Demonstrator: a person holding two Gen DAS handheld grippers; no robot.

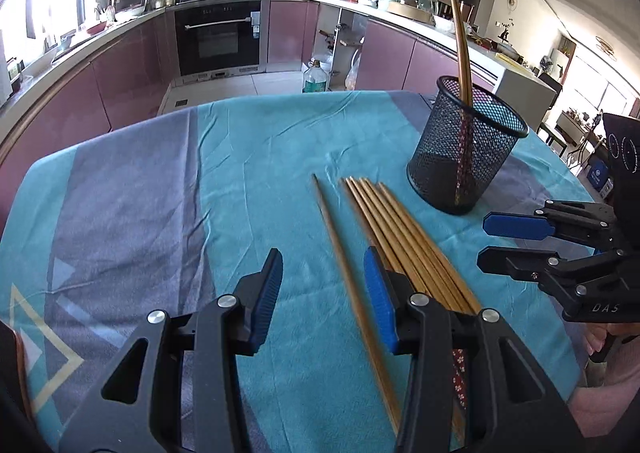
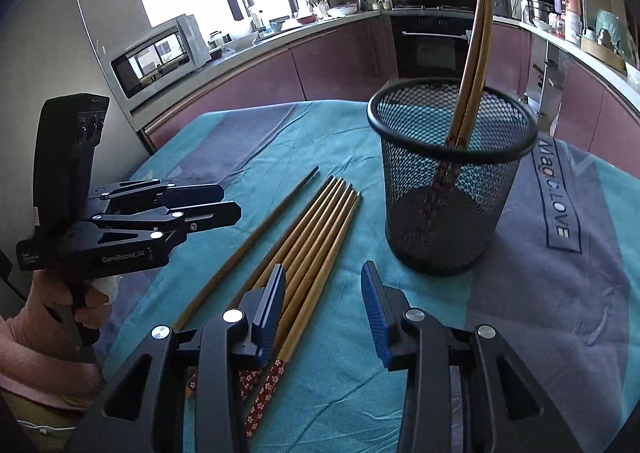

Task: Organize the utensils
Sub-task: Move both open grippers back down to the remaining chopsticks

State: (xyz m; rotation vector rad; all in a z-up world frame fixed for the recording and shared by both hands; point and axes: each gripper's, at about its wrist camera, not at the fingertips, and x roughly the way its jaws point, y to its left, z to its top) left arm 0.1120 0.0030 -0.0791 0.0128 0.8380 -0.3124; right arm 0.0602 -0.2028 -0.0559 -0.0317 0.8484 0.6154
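The left hand-held gripper [image 1: 323,295] is hovering wide open at the lower centre of its view, gripping nothing, straddling a lone wooden chopstick [image 1: 348,273] on the teal-and-grey cloth-covered tabletop [image 1: 160,193]. The right hand-held gripper [image 2: 323,309] is likewise gaping, empty, over the bundle of bamboo chopsticks [image 2: 316,245]. The black mesh cylindrical holder [image 2: 448,189], right of centre, is holding two chopsticks [image 2: 474,53].

Black tongs [image 1: 324,273], blue pads [image 1: 380,301], silver screws.

home kitchen, built-in oven [image 1: 219,38] top centre, mauve cabinets [image 1: 132,77] along curved counter, microwave [image 2: 160,55] upper left, probably living room far right
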